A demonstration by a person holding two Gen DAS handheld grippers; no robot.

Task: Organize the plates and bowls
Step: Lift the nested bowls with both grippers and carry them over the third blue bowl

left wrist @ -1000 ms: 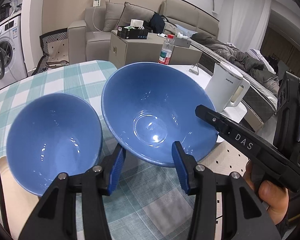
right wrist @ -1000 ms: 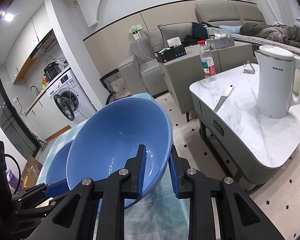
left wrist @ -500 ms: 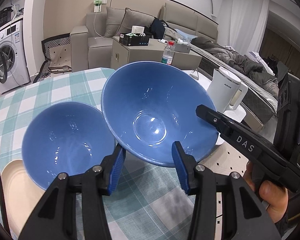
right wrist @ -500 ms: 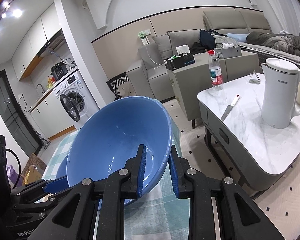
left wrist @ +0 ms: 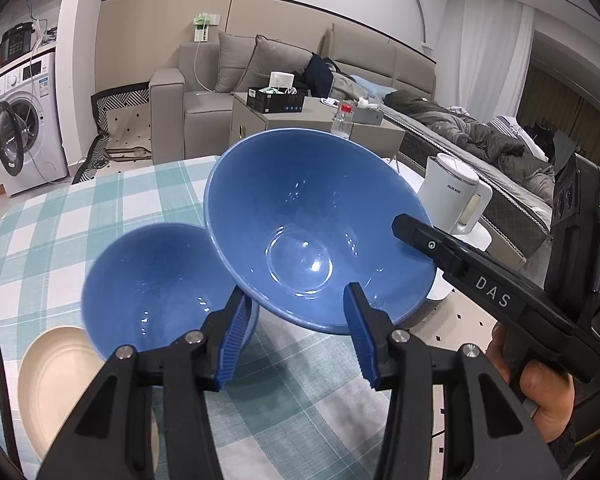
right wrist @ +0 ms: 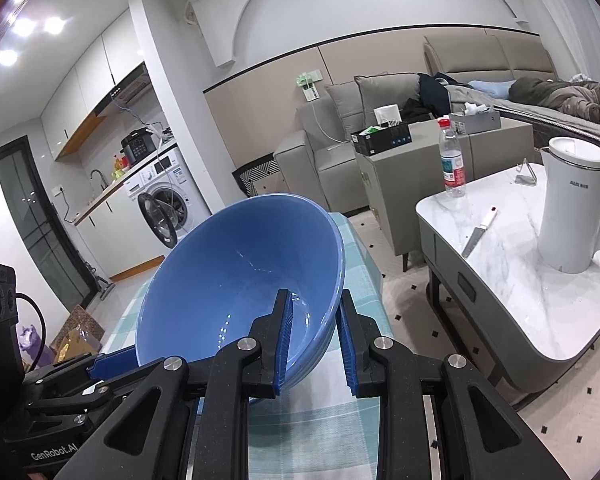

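Progress: early to middle, judged from the layout. Large blue bowl (right wrist: pixel 240 280) lifted, tilted, above checked tablecloth (left wrist: pixel 60 216); right gripper (right wrist: pixel 312 344) pinching its near rim, one pad inside, one outside. Left gripper (left wrist: pixel 296 336) partly spread, nothing visibly clamped; underside of large bowl between the pads, contact not clear. Smaller blue bowl (left wrist: pixel 148 284) lower left of the large one, whether resting or raised cannot be told. Cream plate (left wrist: pixel 52 384) flat on the cloth, near edge. Left to do: probably nest the bowls, place with plate. No stack formed yet.
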